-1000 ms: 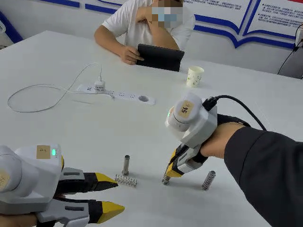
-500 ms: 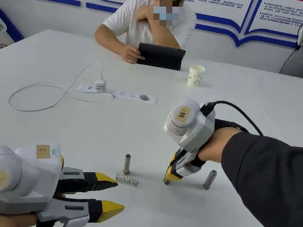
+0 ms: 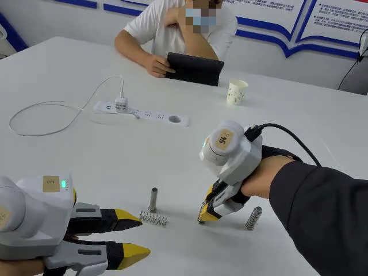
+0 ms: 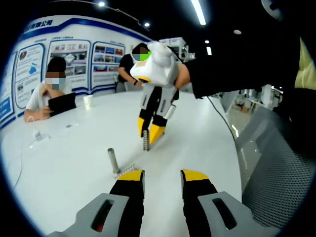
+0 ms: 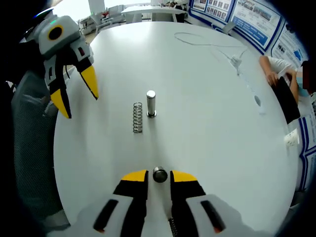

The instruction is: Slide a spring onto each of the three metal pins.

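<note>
White table [image 3: 69,167] carries everything. A person [image 3: 167,29] sits at the far side with a tablet [image 3: 194,69]. A power strip [image 3: 144,114] and a paper cup [image 3: 236,92] lie well apart from the work.

Left claw [image 3: 144,236]: near edge, jaws apart, holding nothing, tips pointing toward the bare pin.

Right claw [image 3: 206,217]: tips down on the table. In the right gripper view its jaws sit close on either side of the middle pin [image 5: 159,174]. The left gripper view shows coils around that pin below the tips. Whether the jaws are pinching or only flanking it, cannot tell.

Bare pin [image 3: 153,199]: upright, left of the right claw, no spring on it.

Loose spring [image 3: 153,218]: flat on the table just beside the bare pin's base.

Tilted spring [image 3: 252,218]: just right of the right claw. Whether a pin is inside, cannot tell.

Step, as judged: seating the spring on the middle pin, roughly the second of three.

Next move, as judged: let go of that pin and pick up the loose spring with either claw. Turn the spring upright and line its bore up over the bare pin's top before sliding it down. The pin is thin and could tip, so it needs a light, straight push.
</note>
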A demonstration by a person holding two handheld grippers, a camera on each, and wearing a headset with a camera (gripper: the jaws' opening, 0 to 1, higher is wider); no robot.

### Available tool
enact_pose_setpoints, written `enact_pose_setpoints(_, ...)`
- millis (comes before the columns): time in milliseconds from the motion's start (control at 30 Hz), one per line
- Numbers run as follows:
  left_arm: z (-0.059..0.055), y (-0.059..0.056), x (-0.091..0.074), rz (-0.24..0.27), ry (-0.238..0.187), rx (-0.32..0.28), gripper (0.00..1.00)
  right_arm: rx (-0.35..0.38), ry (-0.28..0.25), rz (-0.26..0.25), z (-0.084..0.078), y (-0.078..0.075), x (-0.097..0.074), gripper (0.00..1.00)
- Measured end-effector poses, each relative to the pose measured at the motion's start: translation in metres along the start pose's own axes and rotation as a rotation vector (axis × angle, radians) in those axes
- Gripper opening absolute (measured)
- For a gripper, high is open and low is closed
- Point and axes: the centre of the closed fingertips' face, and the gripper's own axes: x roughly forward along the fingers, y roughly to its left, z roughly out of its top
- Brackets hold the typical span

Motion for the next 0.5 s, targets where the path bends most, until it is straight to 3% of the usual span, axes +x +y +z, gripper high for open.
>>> enact_pose_setpoints(500,0.0,0.002,-0.003,0.007,-0.003,0.0,0.3,-0.055,-0.08,-0.015,0.034,0.009,-0.006,0.22)
